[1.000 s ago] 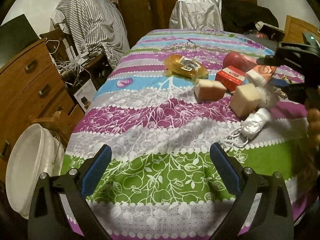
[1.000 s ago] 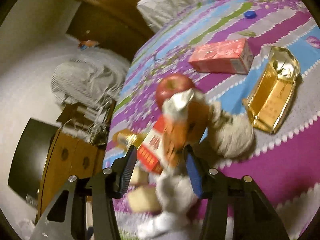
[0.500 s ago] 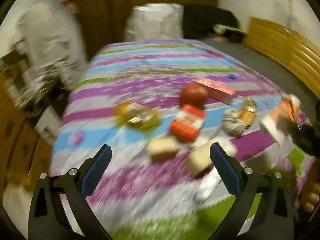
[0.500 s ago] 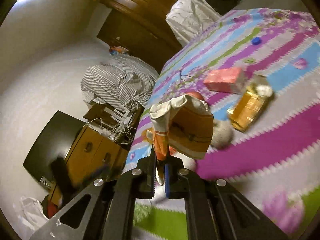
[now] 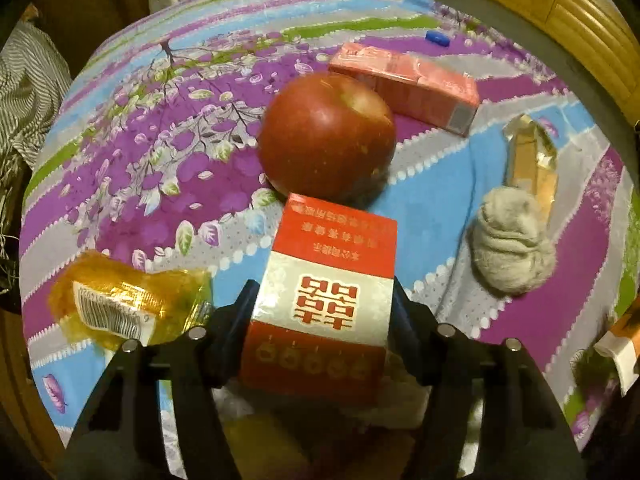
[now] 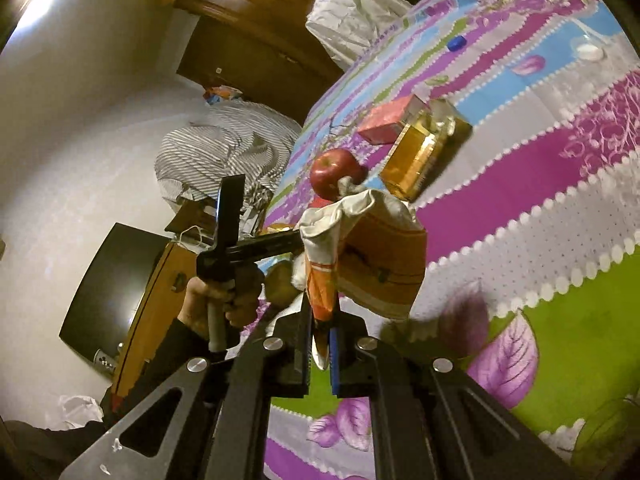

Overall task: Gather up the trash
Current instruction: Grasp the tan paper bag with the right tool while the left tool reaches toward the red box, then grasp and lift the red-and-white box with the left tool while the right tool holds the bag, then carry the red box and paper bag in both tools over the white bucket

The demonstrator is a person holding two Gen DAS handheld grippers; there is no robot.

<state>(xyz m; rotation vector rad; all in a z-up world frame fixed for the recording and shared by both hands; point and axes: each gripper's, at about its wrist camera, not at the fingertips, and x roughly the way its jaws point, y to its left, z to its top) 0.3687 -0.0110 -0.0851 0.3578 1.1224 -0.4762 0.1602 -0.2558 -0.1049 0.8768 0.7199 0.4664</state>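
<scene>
My left gripper (image 5: 323,312) is shut on a red and silver box (image 5: 325,300) with red characters, which lies on the flowered tablecloth (image 5: 168,152). A red apple (image 5: 326,138) sits just beyond the box. My right gripper (image 6: 321,344) is shut on a crumpled orange and white wrapper (image 6: 372,256) and holds it above the table. The wrapper's edge shows at the far right of the left wrist view (image 5: 618,350). The left gripper also shows in the right wrist view (image 6: 256,248), held by a hand.
A yellow plastic wrapper (image 5: 128,306) lies left of the box. A grey crumpled wad (image 5: 510,248), a clear amber box (image 5: 532,160), a pink carton (image 5: 408,82) and a blue cap (image 5: 437,37) lie to the right and beyond. A wooden dresser (image 6: 148,312) stands left of the table.
My left gripper moved forward and closed on the red box. My right gripper closed on the orange wrapper and lifted it off the table.
</scene>
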